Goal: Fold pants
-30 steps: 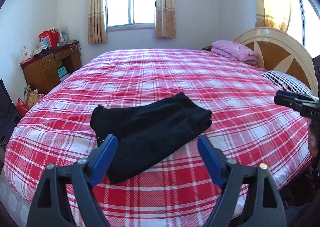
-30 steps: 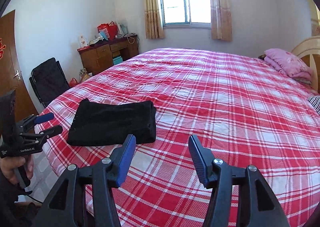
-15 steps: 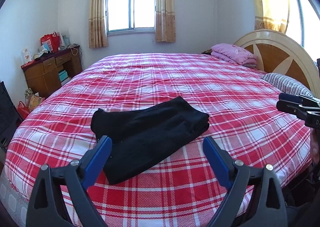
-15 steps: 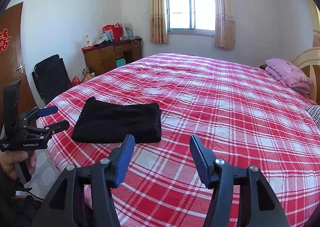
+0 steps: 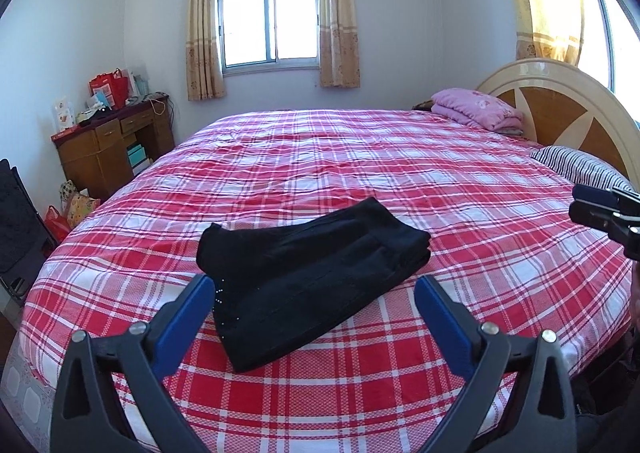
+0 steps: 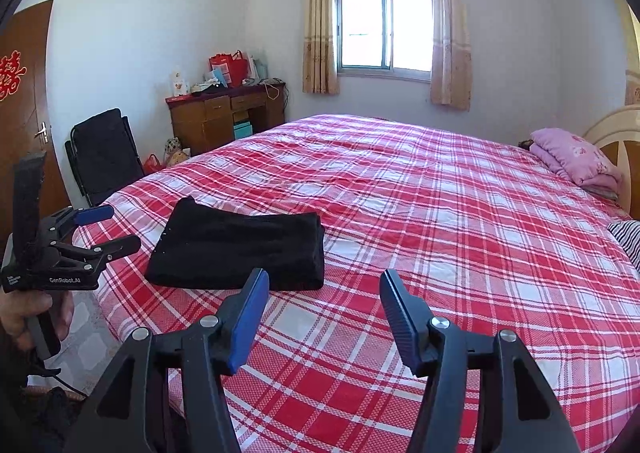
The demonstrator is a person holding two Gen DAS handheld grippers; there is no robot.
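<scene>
Two grippers hung clear: we found the left gripper [image 5: 314, 301] widening, the right gripper [image 6: 322, 307] parted and empty, because the pants [image 5: 308, 273] lay folded on the bed [image 5: 400, 173].

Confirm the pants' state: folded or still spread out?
Folded. The black pants lie as a compact rectangular stack on the checked bedspread, layered edges visible at one end, no legs spread.
</scene>
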